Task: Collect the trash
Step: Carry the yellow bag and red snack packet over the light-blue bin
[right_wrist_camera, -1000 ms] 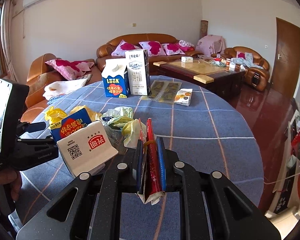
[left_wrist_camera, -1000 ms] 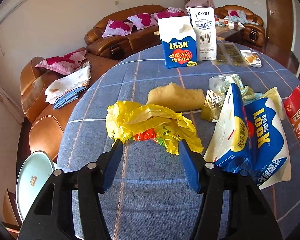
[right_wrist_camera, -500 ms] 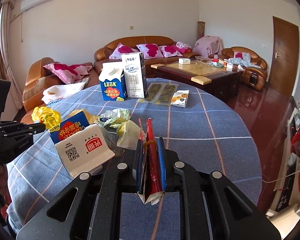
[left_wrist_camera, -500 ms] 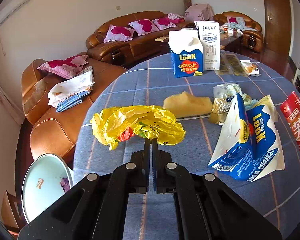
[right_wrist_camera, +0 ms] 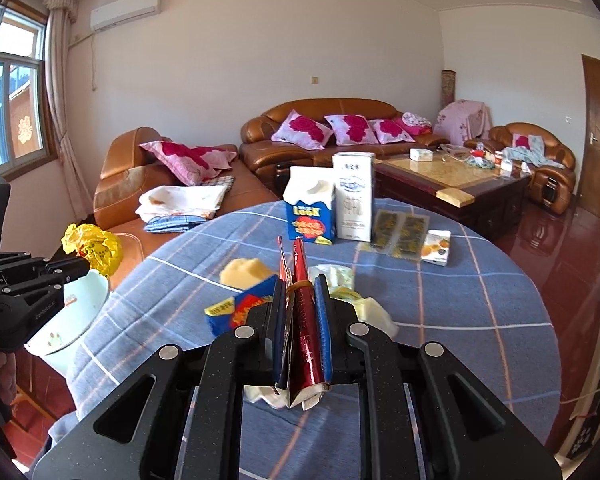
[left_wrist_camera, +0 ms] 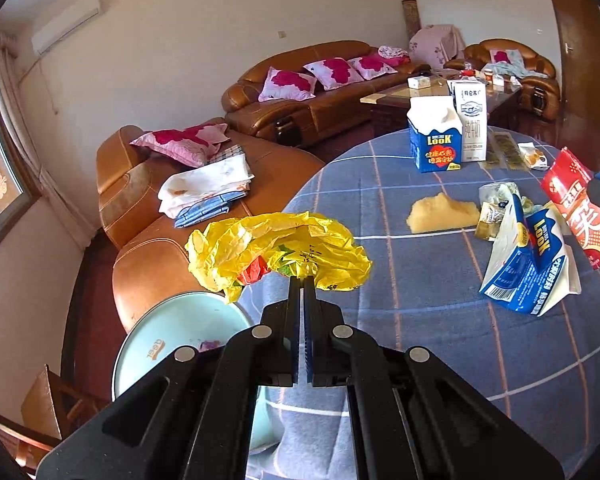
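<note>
My left gripper is shut on a crumpled yellow plastic bag, held in the air past the left edge of the round table. Below it stands a pale green basin. In the right wrist view the same bag hangs from the left gripper above the basin. My right gripper is shut on a red foil packet, lifted above the table. That red packet also shows at the right edge of the left wrist view.
On the blue checked cloth lie a flattened blue LOOK carton, a yellow lump and crumpled wrappers. An upright LOOK carton and a white milk carton stand at the far side. Brown sofas lie beyond.
The left gripper shut on the yellow bag, then lifted it off the table and carried it left toward the basin. The right gripper rose with the red packet.
</note>
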`<state>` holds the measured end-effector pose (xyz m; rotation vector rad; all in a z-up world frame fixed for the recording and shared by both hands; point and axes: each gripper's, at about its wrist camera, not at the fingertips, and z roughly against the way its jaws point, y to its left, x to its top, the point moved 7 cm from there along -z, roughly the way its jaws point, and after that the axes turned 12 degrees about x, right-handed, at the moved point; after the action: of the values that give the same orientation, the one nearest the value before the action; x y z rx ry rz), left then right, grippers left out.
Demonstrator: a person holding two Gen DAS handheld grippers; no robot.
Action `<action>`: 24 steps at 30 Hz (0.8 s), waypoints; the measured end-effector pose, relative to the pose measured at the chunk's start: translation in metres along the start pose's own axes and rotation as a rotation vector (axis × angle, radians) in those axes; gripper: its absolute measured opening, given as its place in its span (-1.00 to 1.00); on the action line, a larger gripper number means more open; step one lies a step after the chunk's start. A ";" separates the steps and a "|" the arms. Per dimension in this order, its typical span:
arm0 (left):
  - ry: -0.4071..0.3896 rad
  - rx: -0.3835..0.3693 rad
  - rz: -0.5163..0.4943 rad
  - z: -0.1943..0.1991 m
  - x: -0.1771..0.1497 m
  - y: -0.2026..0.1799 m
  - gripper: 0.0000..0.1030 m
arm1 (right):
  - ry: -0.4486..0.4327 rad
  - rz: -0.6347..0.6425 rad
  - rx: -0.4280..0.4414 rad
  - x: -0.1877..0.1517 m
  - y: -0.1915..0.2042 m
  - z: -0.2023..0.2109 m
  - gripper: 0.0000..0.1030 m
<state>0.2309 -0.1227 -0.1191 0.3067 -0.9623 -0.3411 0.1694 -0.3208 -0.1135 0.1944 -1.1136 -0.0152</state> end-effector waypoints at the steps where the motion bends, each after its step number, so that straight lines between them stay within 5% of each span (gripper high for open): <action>1: -0.002 0.015 0.004 0.002 -0.001 0.007 -0.98 | -0.004 0.014 0.013 0.003 0.008 -0.002 -0.72; 24: 0.052 0.226 0.086 0.001 -0.048 0.118 -0.98 | 0.003 0.247 0.227 0.024 0.135 -0.077 -0.72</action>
<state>0.2217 0.0033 -0.1068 0.4760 -0.9612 -0.1444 0.2369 -0.1789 -0.1029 0.2577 -1.1296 0.3322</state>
